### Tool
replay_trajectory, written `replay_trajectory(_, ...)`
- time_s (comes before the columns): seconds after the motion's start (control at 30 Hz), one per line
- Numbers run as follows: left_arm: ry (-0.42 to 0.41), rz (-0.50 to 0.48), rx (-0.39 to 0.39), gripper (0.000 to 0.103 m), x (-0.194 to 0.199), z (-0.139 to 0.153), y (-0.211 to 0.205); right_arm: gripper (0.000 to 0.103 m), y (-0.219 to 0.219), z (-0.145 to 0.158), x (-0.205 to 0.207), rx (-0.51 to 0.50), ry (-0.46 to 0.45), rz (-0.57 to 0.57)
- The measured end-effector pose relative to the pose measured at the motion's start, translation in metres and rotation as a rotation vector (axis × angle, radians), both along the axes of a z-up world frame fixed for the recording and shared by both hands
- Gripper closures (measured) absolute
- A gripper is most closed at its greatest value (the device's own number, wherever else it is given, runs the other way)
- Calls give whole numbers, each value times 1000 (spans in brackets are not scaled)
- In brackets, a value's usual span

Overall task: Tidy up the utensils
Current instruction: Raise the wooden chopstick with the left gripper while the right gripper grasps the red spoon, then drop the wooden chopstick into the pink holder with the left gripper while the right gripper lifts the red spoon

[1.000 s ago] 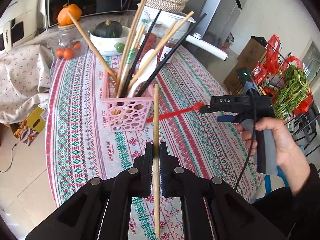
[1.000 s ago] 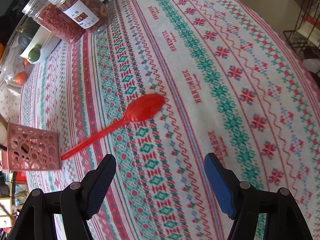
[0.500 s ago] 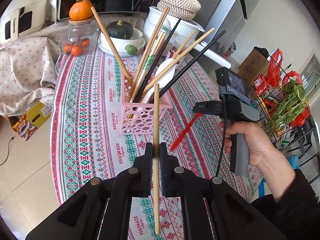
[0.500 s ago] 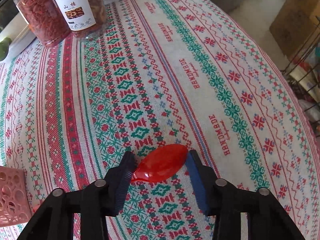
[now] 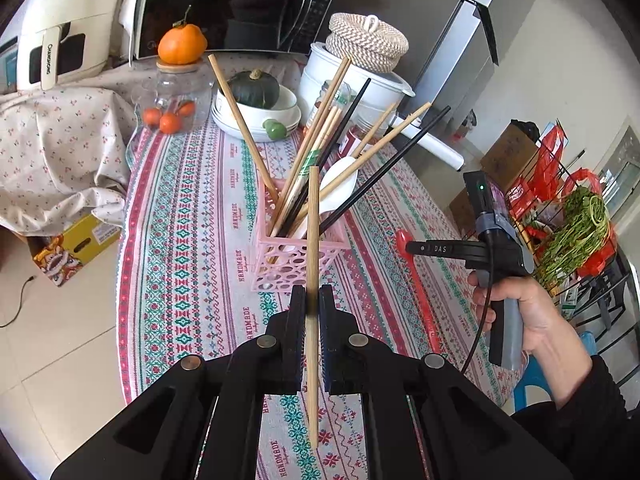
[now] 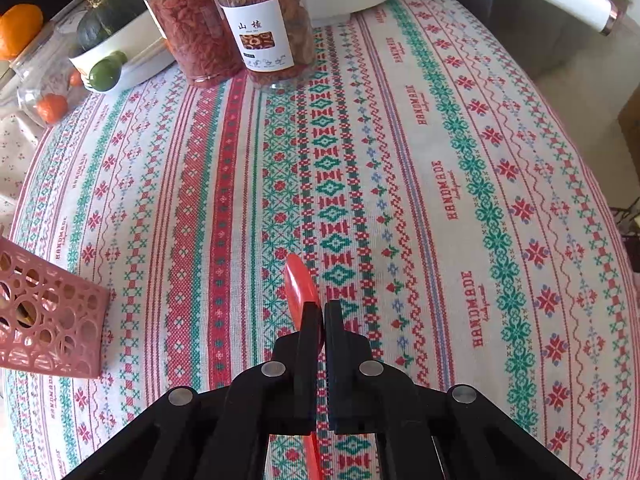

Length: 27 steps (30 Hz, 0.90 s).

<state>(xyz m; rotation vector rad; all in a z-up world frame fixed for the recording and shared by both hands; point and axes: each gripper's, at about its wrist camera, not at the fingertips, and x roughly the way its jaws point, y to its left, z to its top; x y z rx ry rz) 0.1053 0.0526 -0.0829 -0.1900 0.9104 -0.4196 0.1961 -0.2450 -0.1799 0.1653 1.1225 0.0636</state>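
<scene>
The right tool [image 6: 322, 312] has just closed on the red spoon [image 6: 298, 280]: 1 s ago its fingers stood wide apart above the spoon lying flat on the bench [image 6: 440, 160]; now they pinch it just behind the bowl, turned on edge. Seen from the left, the handle trails down toward the cloth. The left tool [image 5: 311, 300] stays clamped on 1 chopstick [image 5: 313, 220], held upright near the pink basket [image 5: 296, 264], which already holds several chopsticks and a white spoon. Both utensils look ready to go into the basket.
</scene>
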Motion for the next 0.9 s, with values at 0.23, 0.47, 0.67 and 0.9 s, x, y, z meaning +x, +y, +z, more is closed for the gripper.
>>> replay_trajectory(0.23, 1, 7, 10, 97, 1, -2, -1, 70, -15, -5, 5, 48, 12, -53)
replay_trajectory(0.47, 7, 19, 16, 97, 4, -6, 1, 52, -7, -18, 18, -15, 32, -46)
replay_trajectory(0.67, -18, 27, 20, 97, 2, -1, 0, 75, 9, -27, 19, -163, 7, 14)
replay_trajectory(0.9, -173, 66, -6, 97, -18, 38, 8, 75, -7, 16, -6, -39, -126, -17)
